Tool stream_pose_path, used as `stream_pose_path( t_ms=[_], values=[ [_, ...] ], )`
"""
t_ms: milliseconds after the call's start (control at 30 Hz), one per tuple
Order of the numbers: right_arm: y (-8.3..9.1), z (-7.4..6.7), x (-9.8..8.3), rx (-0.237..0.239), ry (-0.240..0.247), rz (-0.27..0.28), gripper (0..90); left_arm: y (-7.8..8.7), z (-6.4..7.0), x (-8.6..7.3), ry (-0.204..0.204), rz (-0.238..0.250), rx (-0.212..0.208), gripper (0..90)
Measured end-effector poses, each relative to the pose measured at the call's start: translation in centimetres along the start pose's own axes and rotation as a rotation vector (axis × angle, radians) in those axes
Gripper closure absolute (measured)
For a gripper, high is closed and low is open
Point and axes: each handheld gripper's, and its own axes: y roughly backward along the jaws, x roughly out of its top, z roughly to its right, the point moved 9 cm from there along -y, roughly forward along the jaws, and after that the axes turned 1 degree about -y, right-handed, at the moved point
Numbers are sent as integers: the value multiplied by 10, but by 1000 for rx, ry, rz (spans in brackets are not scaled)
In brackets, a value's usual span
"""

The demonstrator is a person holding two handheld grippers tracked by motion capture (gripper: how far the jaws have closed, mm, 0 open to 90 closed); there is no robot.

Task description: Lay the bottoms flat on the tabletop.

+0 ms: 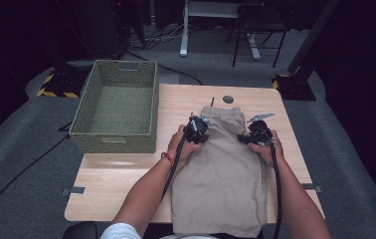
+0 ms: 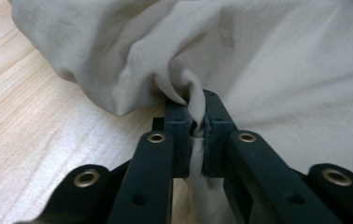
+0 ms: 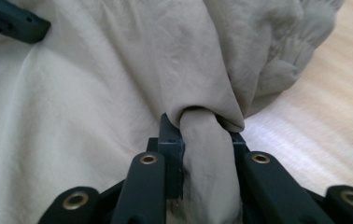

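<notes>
Dark floor and black drapes ring a pale wooden surface (image 1: 126, 174), and all the action sits on its right half. Spread there is a beige garment (image 1: 221, 184), long and flat, running from near the far edge down to the person's side and hanging a little over the near edge. Off to the left, a green woven basket (image 1: 117, 102) stands on the far left corner of the surface, well apart from the cloth.

Both hands are in at the far end of the garment. Left gripper (image 1: 196, 130) sits on the left edge of the cloth, and look at the left gripper view: the left gripper (image 2: 197, 128) has a twisted fold of beige fabric pinched hard between its pads, jaws nearly together, the cloth bunching up above them, bare wood to the left of it.

Over on the other side, the right gripper (image 1: 255, 135) is down on the right edge of the garment. From the right gripper view, the right gripper (image 3: 207, 140) is clamped on a thicker roll of the same fabric, which fills the gap between the jaws, with the wood grain showing to the right. Two grippers, two pinches, level with each other across the cloth.
</notes>
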Motion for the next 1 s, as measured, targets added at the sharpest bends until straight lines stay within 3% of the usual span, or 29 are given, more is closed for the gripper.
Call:
stream_pose_path(
  t_ms=[100,267,533,667,733,800,1000],
  values=[
    [4,3,7,-15,-8,40,793,3,-5,6,-10,15,30,860],
    [13,7,21,-38,-9,103,802,17,-8,23,-13,82,76,862],
    [46,9,53,-38,-3,240,805,45,-15,50,-29,194,176,864],
    [67,1,69,-16,34,314,805,61,-13,56,-32,244,206,863],
    [76,-7,70,4,66,339,804,70,-8,54,-67,270,221,851],
    [87,-18,68,55,102,357,803,76,-2,49,-67,275,196,821],
    [106,-53,36,150,218,329,758,98,28,16,-200,279,170,797]
  ],
)
